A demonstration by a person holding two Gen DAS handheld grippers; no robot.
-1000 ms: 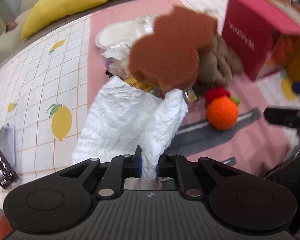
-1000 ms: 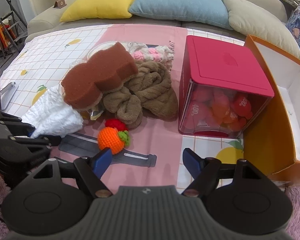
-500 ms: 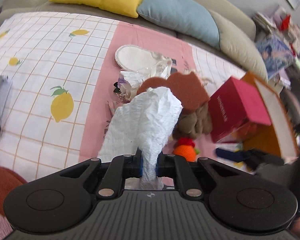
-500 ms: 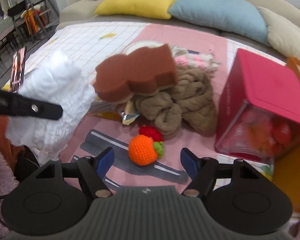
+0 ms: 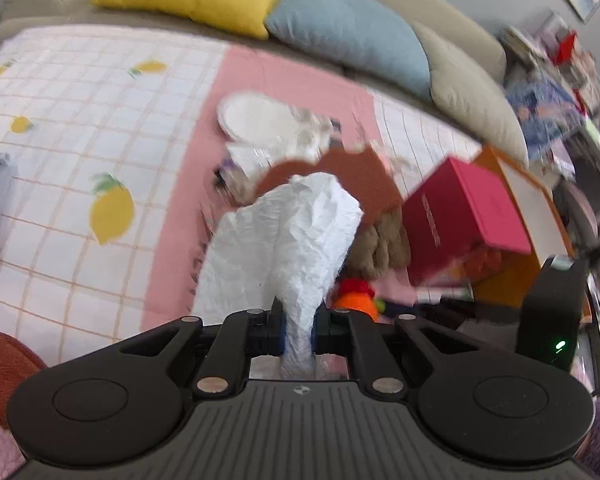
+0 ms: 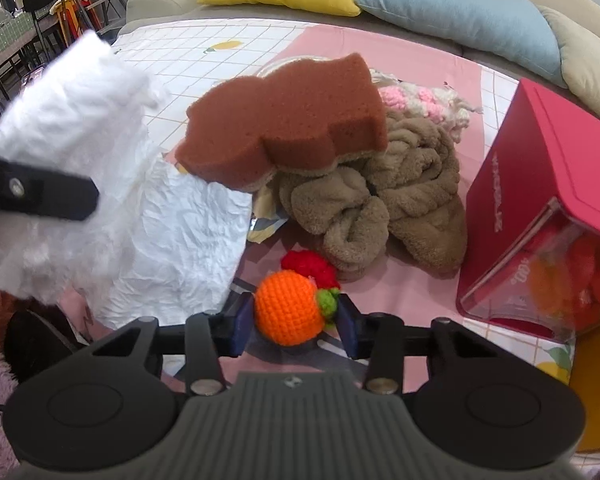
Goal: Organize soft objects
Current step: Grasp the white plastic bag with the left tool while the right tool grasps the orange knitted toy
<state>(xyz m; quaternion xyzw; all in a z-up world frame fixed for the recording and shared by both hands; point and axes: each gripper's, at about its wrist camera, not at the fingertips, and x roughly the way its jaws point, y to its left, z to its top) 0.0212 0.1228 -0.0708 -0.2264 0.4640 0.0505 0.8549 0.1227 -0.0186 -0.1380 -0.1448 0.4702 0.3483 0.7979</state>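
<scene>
The patterned cloth [image 6: 380,48], pink with a white lemon-print grid, spreads ahead of both grippers and carries every item noted here. A red-lidded box [image 6: 548,184] with clear walls stands ahead and to the right of the right gripper [image 6: 290,322], tilted in this view, with red and orange contents visible inside. The white crinkled sheet [image 5: 292,240] is pinched between the closed fingers of the left gripper [image 5: 299,326] and rises ahead of it, lifted off the cloth; in the right wrist view it fills the space to the left of the right gripper. The brown sponge [image 6: 288,124] sits straight ahead of the right gripper, resting on top of the tan towel [image 6: 384,204], which is bunched just behind and to the right of the fingertips. A pink and cream knitted piece [image 6: 428,104] lies beyond the towel.

The orange crocheted ball [image 6: 290,312] with a green tuft sits between the right gripper's fingers, which stand narrowly apart on either side; whether they press it cannot be told. A red crocheted piece [image 6: 310,268] touches the ball on its far side.
</scene>
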